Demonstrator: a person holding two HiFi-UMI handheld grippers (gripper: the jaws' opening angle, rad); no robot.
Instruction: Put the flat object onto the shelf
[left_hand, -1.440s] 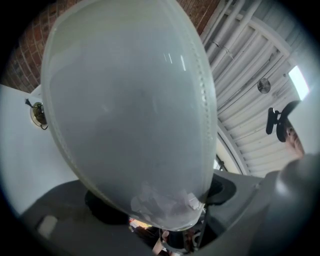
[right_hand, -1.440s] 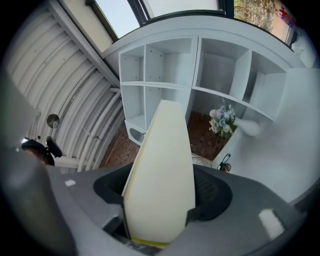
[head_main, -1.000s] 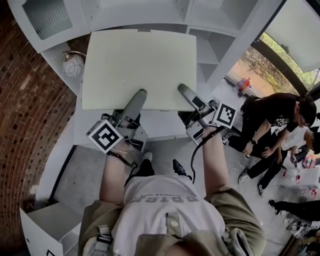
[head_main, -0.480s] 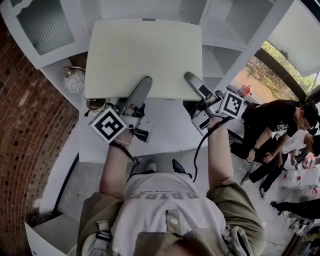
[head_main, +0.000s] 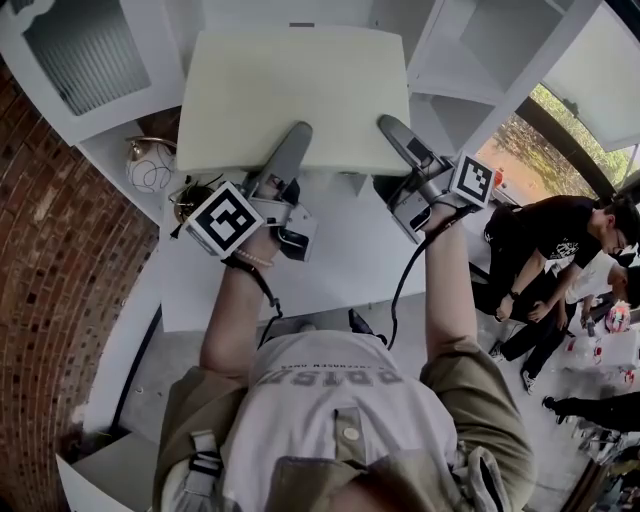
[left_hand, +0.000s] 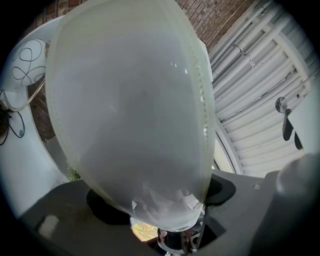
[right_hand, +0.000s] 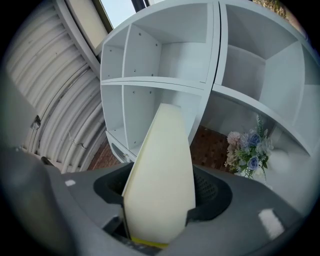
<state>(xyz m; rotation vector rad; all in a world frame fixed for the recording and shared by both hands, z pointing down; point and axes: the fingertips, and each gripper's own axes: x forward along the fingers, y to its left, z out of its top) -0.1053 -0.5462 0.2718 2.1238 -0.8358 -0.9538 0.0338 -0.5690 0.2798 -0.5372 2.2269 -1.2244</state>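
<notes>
The flat object (head_main: 295, 90) is a pale cream square panel, held level in front of me over a white counter (head_main: 340, 260). My left gripper (head_main: 298, 135) is shut on its near edge at the left. My right gripper (head_main: 390, 128) is shut on the same edge at the right. In the left gripper view the panel (left_hand: 130, 115) fills most of the picture and runs down between the jaws. The right gripper view shows the panel (right_hand: 162, 175) edge-on, clamped between the jaws. The white shelf unit (right_hand: 165, 55) with open compartments stands straight ahead; its compartments (head_main: 470, 40) show past the panel's far right corner.
A round white wire-pattern ornament (head_main: 150, 165) sits on a lower ledge at the left, beside a brick wall (head_main: 60, 260). A ribbed-glass cabinet door (head_main: 90, 50) is at upper left. People (head_main: 540, 240) sit at the right. A flower bunch (right_hand: 247, 150) stands in a shelf compartment.
Both grippers have carried the panel forward and higher, closer to the shelf unit. My body has stepped up to the white counter. The grips are unchanged.
</notes>
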